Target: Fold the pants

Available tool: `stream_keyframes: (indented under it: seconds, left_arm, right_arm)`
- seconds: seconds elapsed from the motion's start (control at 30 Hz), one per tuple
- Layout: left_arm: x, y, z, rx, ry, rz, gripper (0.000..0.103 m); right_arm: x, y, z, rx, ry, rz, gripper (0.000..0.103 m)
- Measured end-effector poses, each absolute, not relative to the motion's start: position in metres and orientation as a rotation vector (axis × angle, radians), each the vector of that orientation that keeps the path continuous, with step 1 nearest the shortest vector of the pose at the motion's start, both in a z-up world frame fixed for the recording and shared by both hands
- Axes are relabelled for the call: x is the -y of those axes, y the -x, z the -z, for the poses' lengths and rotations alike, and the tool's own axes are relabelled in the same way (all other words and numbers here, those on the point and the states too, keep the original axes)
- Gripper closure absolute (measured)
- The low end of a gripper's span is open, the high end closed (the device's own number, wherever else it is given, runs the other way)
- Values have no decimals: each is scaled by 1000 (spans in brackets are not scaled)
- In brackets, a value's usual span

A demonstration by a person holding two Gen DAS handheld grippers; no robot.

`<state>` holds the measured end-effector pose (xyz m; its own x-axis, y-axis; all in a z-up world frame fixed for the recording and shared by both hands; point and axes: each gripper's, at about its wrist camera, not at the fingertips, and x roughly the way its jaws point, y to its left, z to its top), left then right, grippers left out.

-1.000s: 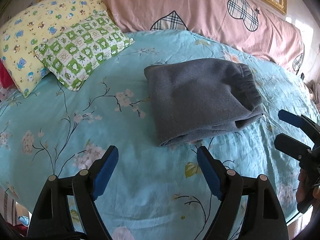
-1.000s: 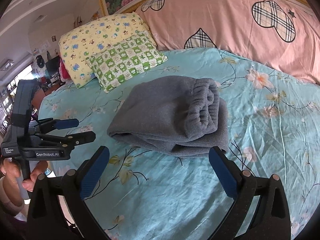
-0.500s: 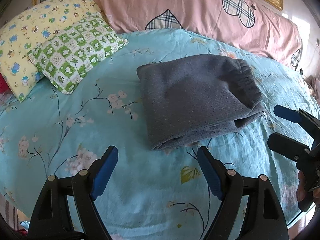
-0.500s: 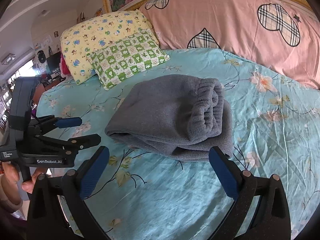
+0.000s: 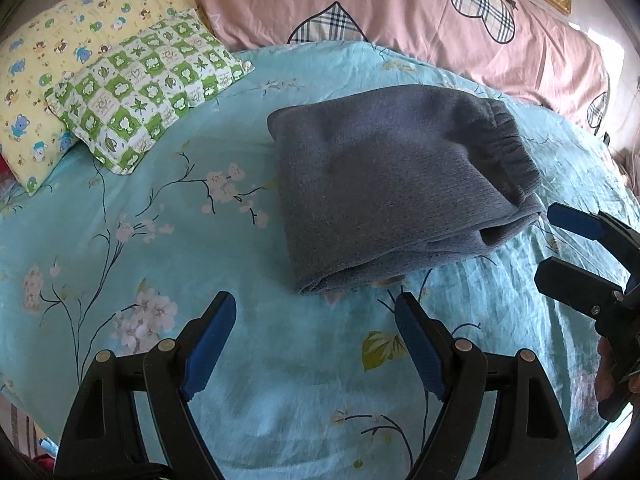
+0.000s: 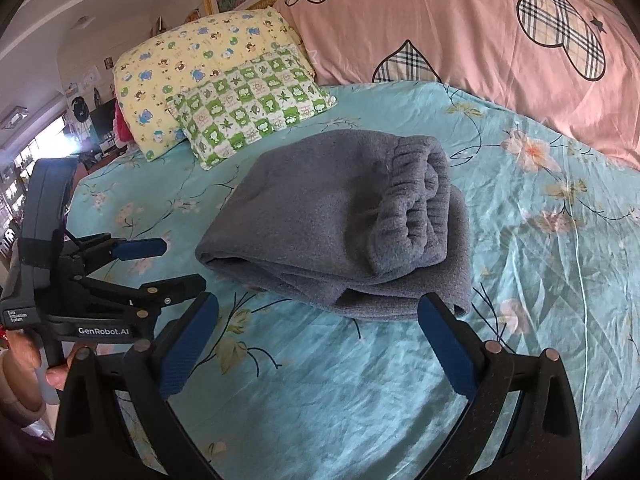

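Your left gripper hangs above the turquoise floral bedsheet with its blue-padded jaws spread wide, gripping nothing and touching nothing. Your right gripper is the same: jaws spread wide, no cloth between them, its pads clear of the fabric. In the right wrist view your left gripper shows again at the left edge, held in a hand and pointing across the bed, its two fingers parted.

The grey pants lie folded into a compact stack near the middle of the bed, just ahead of both grippers and apart from each. In the left wrist view the stack's long axis runs from lower left to upper right, with the gathered elastic waistband at the right end and a smooth folded edge facing the camera. In the right wrist view the waistband sits doubled over on top, toward the right side, and the layered fold edges face your gripper.

Behind the pants a green-and-white checked pillow rests against a yellow cartoon-print pillow, beside a pink cover with plaid hearts.

The left gripper's body reads "GenRobot.AI"; a small white label above it is too small to read surely.
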<state>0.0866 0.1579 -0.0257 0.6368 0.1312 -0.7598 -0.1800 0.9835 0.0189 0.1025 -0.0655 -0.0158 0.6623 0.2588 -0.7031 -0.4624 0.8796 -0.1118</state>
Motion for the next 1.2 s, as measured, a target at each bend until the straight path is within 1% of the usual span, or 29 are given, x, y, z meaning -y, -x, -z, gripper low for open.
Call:
stream_keyframes:
  seconds: [1.2]
  left_arm:
    - [-152,-98,22,-846,33,-151,21]
  right_arm:
    - [70,-109,17,-728,261,-419,3]
